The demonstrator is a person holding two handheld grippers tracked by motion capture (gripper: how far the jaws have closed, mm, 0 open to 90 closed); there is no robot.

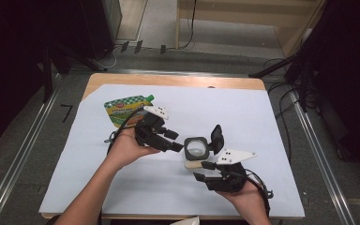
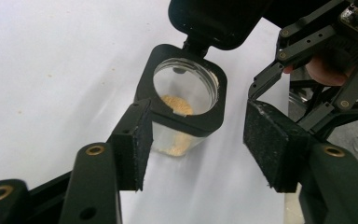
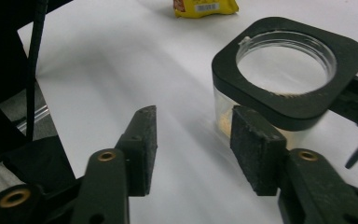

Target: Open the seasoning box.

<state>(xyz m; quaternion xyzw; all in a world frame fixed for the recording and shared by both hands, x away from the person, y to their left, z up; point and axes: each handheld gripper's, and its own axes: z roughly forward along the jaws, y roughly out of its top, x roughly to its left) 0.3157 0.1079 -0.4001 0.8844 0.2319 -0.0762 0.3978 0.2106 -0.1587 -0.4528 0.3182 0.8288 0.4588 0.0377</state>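
Note:
A clear square jar [image 1: 196, 147] with a black rim stands mid-table, its hinged black lid [image 1: 216, 138] flipped up. Tan granules lie in its bottom [image 2: 179, 105]. My left gripper [image 1: 174, 140] comes in from the jar's left with its jaws open. In the left gripper view the jar [image 2: 186, 100] sits just past the tips [image 2: 196, 140], close to the left pad. My right gripper [image 1: 202, 171] is just in front of the jar, open. In the right gripper view the gap [image 3: 193, 144] holds nothing and the jar [image 3: 284, 88] stands behind the right pad.
A green and yellow pouch [image 1: 124, 110] lies at the back left, behind my left hand. A white sheet [image 1: 168, 187] covers the wooden table. A pale tan flat piece [image 1: 192, 164] lies by the jar's near side. Cables and dark stands surround the table.

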